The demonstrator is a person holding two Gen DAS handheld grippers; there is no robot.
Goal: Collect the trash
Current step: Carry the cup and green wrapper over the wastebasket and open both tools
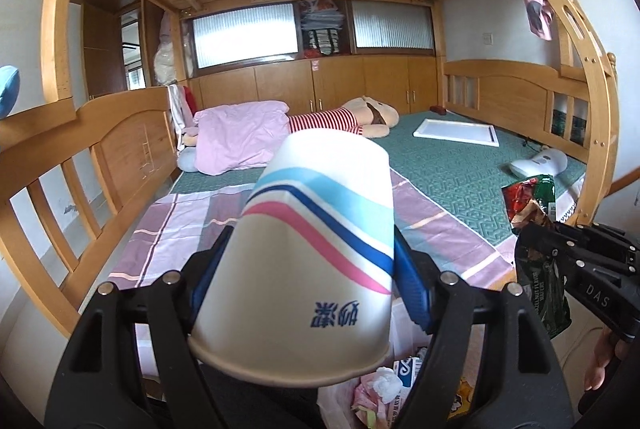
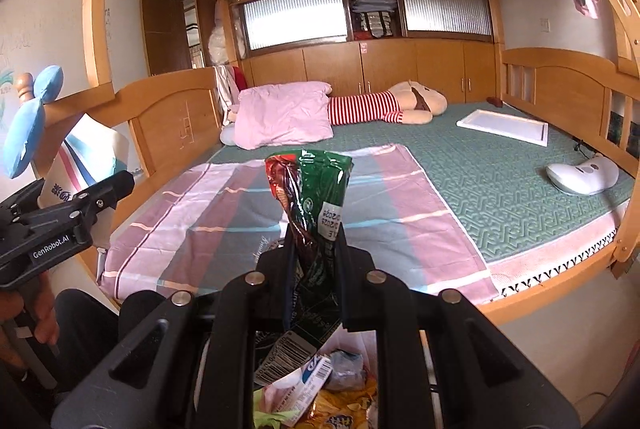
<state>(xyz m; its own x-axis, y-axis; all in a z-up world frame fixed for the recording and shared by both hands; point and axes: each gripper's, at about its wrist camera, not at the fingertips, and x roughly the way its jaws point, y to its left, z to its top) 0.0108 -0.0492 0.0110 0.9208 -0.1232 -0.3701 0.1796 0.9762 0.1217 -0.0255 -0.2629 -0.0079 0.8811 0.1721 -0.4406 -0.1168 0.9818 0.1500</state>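
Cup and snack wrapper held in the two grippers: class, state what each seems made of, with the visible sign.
Cup: probably paper, matte white with printed stripes; rolled rim, stiff cone shape.
Snack wrapper: likely thin plastic or foil film, glossy; it crinkles and glints where the right gripper pinches it.

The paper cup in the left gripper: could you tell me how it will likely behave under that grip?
The paper cup looks thin-walled and empty, so probably very light. Held upside down across its sides by the left gripper, it could dent if squeezed harder. Its tapered, smooth wall may let it slip toward the narrow base.
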